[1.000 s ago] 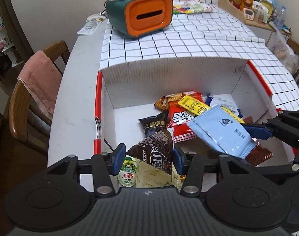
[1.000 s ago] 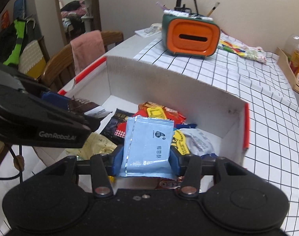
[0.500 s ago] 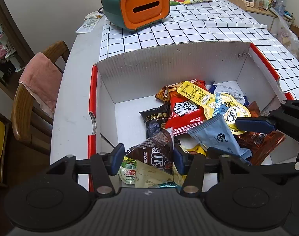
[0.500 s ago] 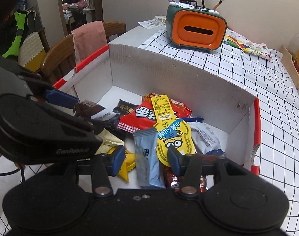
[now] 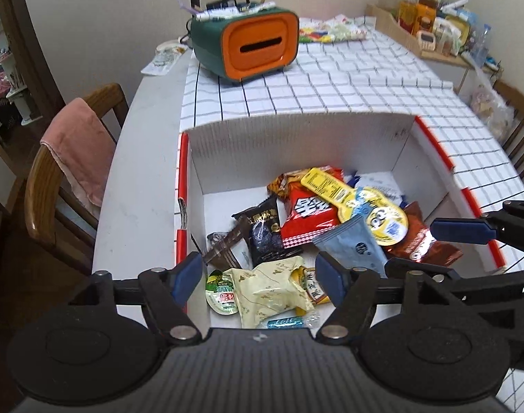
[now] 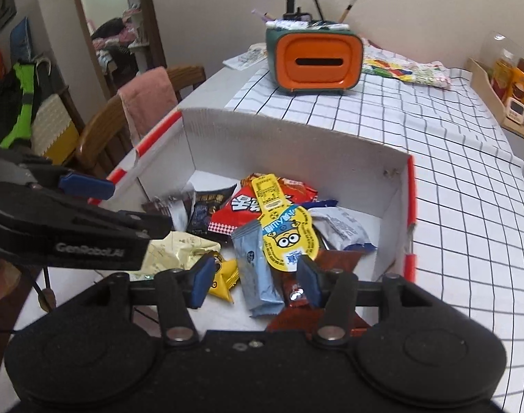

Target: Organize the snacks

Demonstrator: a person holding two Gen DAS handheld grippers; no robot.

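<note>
box (image 5: 296, 144): mixed snacks (blue packet (image 6: 257, 268) on top); maybe some hidden

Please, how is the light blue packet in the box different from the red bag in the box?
The light blue packet is narrow and plain, with only a small dark logo; the red bag is wider, with large white characters and a checked lower edge. The blue packet lies near the front of the white box; the red bag lies further back, partly under a yellow packet. Neither is held by a gripper.
</note>
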